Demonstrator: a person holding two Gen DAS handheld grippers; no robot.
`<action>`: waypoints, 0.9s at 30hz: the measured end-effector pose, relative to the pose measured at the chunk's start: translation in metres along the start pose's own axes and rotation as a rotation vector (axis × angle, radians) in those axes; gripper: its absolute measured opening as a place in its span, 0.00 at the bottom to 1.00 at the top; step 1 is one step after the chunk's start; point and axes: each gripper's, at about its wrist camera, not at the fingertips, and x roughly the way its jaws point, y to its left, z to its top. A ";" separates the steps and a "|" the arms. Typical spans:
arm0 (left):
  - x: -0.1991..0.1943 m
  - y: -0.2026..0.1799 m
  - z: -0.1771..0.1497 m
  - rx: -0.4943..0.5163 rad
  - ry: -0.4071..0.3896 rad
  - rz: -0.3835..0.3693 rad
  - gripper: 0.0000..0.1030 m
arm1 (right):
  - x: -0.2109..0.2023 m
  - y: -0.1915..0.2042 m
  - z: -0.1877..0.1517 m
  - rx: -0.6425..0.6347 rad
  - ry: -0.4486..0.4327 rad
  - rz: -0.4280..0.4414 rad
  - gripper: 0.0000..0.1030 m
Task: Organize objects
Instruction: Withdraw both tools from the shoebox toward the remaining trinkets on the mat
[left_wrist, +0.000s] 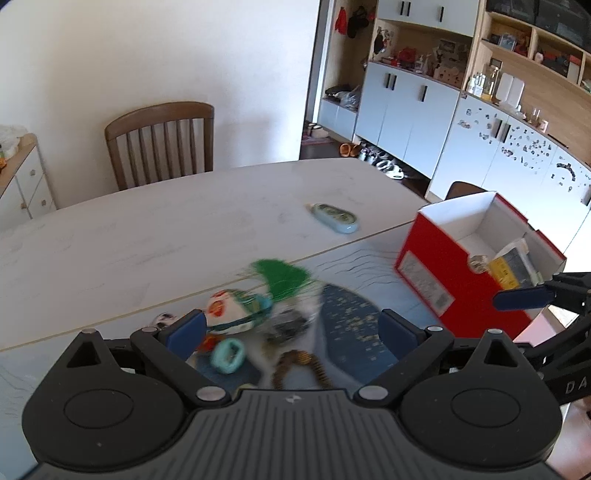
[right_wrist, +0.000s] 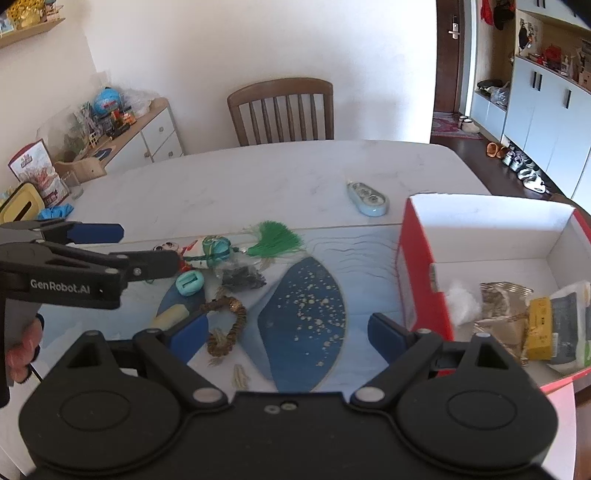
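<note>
left gripper (right_wrist: 110, 251) marked "GenRobot.AI", jaws apart and empty, like right gripper (right_wrist: 284, 332), beside red box (right_wrist: 417, 266)

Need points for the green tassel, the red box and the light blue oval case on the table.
green tassel (right_wrist: 275, 239): right wrist view, middle of the fringe.
red box (right_wrist: 415, 273): right wrist view, its red outer side wall.
light blue oval case (left_wrist: 334, 218): left wrist view, centre of its top face.
</note>
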 end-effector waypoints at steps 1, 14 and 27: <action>0.001 0.004 -0.002 0.001 0.005 0.007 0.97 | 0.003 0.002 0.000 -0.002 0.004 0.000 0.90; 0.034 0.047 -0.044 0.022 0.098 0.076 0.97 | 0.051 0.026 0.000 -0.046 0.066 0.000 0.90; 0.068 0.046 -0.071 0.031 0.156 0.077 0.97 | 0.109 0.034 -0.005 -0.058 0.165 -0.023 0.76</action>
